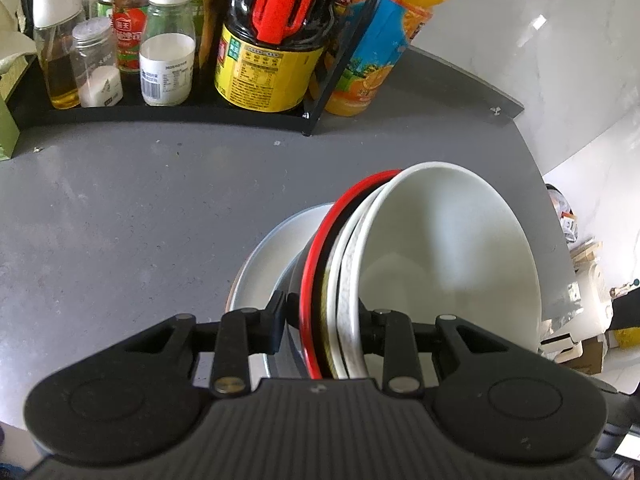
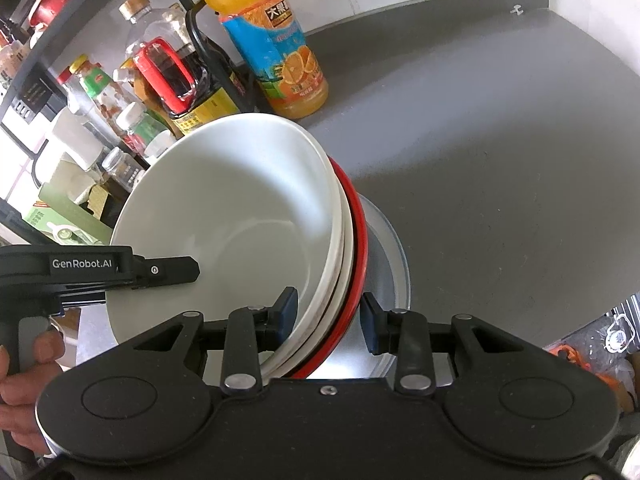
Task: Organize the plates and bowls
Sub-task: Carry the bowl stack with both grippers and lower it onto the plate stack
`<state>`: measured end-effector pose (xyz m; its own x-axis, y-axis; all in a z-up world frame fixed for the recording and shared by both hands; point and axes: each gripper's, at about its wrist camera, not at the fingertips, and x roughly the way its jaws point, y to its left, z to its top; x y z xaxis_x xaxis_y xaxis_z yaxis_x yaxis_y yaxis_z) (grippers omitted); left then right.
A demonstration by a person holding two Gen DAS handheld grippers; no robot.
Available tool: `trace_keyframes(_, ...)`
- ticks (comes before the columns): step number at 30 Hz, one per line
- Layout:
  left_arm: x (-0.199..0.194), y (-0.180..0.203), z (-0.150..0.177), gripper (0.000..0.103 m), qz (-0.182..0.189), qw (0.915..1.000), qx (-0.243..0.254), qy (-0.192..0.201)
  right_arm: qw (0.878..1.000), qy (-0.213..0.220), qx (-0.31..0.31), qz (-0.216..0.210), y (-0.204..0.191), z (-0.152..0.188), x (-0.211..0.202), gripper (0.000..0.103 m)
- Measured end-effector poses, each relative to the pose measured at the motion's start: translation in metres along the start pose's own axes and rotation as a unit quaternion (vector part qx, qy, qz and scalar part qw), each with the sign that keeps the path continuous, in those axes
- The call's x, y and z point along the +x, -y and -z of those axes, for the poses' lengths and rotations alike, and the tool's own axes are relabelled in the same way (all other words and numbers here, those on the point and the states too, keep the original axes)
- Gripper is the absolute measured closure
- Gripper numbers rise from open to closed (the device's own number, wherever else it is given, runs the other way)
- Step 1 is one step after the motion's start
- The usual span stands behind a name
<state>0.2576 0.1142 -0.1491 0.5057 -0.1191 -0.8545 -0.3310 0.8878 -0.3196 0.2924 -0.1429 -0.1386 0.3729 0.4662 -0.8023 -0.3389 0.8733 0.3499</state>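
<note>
Centre frame: nested stack of glossy round bowls [image 1: 440, 256], white over red-rimmed black, tilted above pale plate [image 1: 264, 276] on matte grey worktop [image 1: 120, 208]. Left gripper [image 1: 322, 316] jaws clamped across stack rims; right gripper [image 2: 329, 314] jaws parted, straddling rims without contact.

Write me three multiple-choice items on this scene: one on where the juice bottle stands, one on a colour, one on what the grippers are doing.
1. Where does the juice bottle stand?
A. On the counter beside the rack
B. Inside the white bowl
C. On the grey plate

2. What colour is the rim just behind the white bowl and its white neighbour?
A. Green
B. Red
C. Yellow

3. What is the left gripper doing?
A. Hanging open over bare counter
B. Gripping a bottle
C. Clamping the tilted stack of bowls

Answers: 1 A, it stands on the counter next to the rack. 2 B, a red rim shows. 3 C, its fingers press both sides of the stack; the right gripper straddles it too.
</note>
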Motion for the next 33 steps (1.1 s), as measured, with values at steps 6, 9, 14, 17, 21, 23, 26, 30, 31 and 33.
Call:
trace_keyframes(6, 0.005, 0.0, -0.002, 0.074, 0.001, 1.0, -0.002, -0.002, 1.0, 0.004, -0.006, 0.001, -0.002, -0.003, 0.003, 0.069)
trace_keyframes(9, 0.006, -0.001, -0.001, 0.074, -0.002, 1.0, 0.005, -0.005, 1.0, 0.003, -0.007, 0.0, -0.003, -0.004, 0.003, 0.068)
trace_keyframes(14, 0.008, -0.007, -0.001, 0.074, 0.007, 0.9998, -0.001, -0.016, 1.0, 0.004, -0.021, 0.003, -0.008, -0.004, 0.002, 0.063)
trace_keyframes(17, 0.008, -0.007, 0.0, 0.073, 0.011, 0.9998, 0.003, -0.016, 1.0, 0.002, -0.022, 0.004, -0.009, -0.005, 0.002, 0.061)
trace_keyframes(21, 0.008, -0.004, 0.0, 0.07, 0.014, 0.9996, 0.011, -0.02, 1.0, 0.008, -0.023, 0.011, -0.011, -0.004, -0.004, 0.059)
trace_keyframes(23, 0.007, -0.003, 0.0, 0.069, 0.014, 0.9996, 0.014, -0.019, 0.999, 0.013, -0.031, 0.012, -0.014, -0.005, -0.009, 0.059)
trace_keyframes(26, 0.002, -0.001, -0.002, 0.061, 0.014, 0.9997, 0.018, -0.012, 0.999, 0.02, -0.036, 0.013, -0.015, -0.007, -0.017, 0.047)
trace_keyframes(30, -0.007, 0.001, -0.003, 0.046, -0.002, 0.9997, 0.024, -0.002, 0.999, 0.03, -0.037, 0.013, -0.01, -0.007, -0.025, 0.043)
trace_keyframes(31, -0.008, 0.0, -0.003, 0.039, -0.005, 0.9998, 0.021, -0.002, 0.999, 0.031, -0.035, 0.01, -0.009, -0.007, -0.027, 0.043)
trace_keyframes(33, -0.014, 0.001, -0.001, 0.028, -0.014, 0.9997, 0.016, 0.008, 0.999, 0.035, -0.029, 0.006, -0.005, -0.007, -0.031, 0.037)
